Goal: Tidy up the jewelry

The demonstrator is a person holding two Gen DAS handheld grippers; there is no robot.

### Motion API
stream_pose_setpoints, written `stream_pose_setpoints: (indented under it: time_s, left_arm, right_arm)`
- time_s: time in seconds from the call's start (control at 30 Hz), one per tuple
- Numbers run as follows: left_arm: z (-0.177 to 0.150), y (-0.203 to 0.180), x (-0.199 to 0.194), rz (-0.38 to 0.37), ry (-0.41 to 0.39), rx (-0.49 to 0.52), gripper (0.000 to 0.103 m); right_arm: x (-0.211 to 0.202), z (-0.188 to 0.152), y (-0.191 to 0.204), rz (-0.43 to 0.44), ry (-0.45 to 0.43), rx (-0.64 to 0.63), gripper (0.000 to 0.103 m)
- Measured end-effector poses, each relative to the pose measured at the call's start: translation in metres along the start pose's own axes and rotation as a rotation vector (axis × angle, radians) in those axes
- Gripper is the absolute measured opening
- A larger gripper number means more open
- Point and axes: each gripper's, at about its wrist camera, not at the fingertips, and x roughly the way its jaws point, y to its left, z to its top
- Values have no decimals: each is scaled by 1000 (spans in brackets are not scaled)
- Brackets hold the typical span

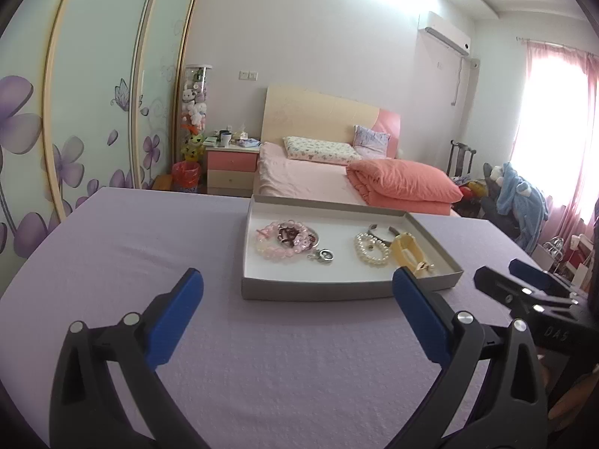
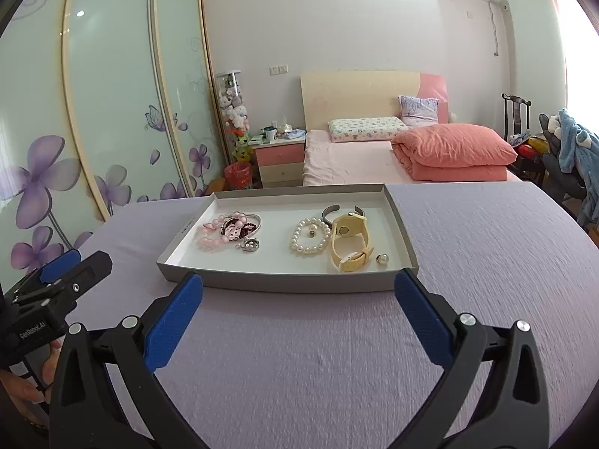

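A shallow grey tray (image 1: 318, 292) (image 2: 280, 285) with a white floor lies on the lilac tablecloth. Its left half holds pink bead bracelets (image 1: 275, 249) (image 2: 215, 242), a cartoon charm (image 2: 234, 229) and a silver ring charm (image 1: 325, 255) (image 2: 249, 246). On the right lie a pearl bracelet (image 1: 368, 261) (image 2: 310, 251), a silver cuff (image 1: 378, 230) (image 2: 331, 211), a yellow watch (image 1: 404, 247) (image 2: 350, 225) and a small silver ball (image 2: 382, 260). My left gripper (image 1: 297, 280) (image 2: 76, 262) and right gripper (image 2: 298, 280) (image 1: 499, 271) hover open and empty before the tray's near wall.
The lilac cloth (image 2: 486, 247) covers the whole table around the tray. Beyond the far edge stands a bed (image 2: 355, 164) with a folded orange quilt. A flowered sliding wardrobe (image 1: 93, 112) lines the left. A hand (image 2: 33, 385) holds the left gripper's handle.
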Motion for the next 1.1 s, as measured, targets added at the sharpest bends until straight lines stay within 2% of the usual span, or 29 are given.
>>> stream_pose_setpoints:
  time_s: [0.57,1.1]
  left_arm:
    - [-5,-10,-6,-21,-38,30,101]
    - [-6,-8,-1,-31,-23,21,101]
  right_arm:
    - [0,-7,-4,11,-13,20,102]
    - [1,-6,-3,15,-11,16,102]
